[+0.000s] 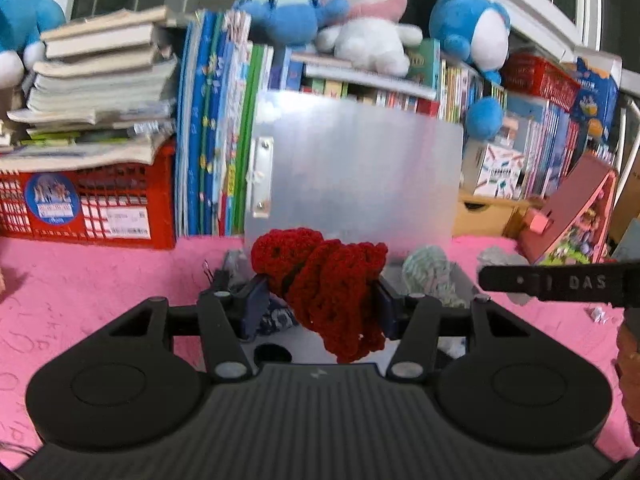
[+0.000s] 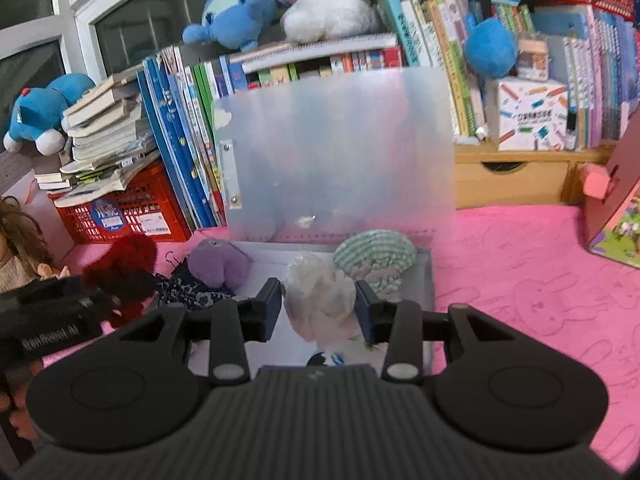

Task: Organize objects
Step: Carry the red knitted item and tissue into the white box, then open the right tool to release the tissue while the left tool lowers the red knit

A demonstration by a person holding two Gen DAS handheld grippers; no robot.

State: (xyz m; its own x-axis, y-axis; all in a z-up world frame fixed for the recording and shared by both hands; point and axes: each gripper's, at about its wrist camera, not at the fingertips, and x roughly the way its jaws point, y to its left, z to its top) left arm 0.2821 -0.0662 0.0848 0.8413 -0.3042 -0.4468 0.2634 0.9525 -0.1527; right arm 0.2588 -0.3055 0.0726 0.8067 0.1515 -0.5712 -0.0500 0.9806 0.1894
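Left hand-held gripper (image 1: pixel 320 300) clamping fuzzy red crocheted piece (image 1: pixel 324 284), right hand-held gripper (image 2: pixel 318 306) pinching crumpled white fabric (image 2: pixel 320 300)

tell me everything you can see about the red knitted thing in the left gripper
The red knitted thing is a soft, chunky crochet piece in deep red yarn, bunched and folded, with a dark band across it. It is pinched between the left gripper's blue pads, and its lower end hangs limp below them. It is held above the pink cloth, in front of the frosted plastic lid. The right wrist view shows it blurred.
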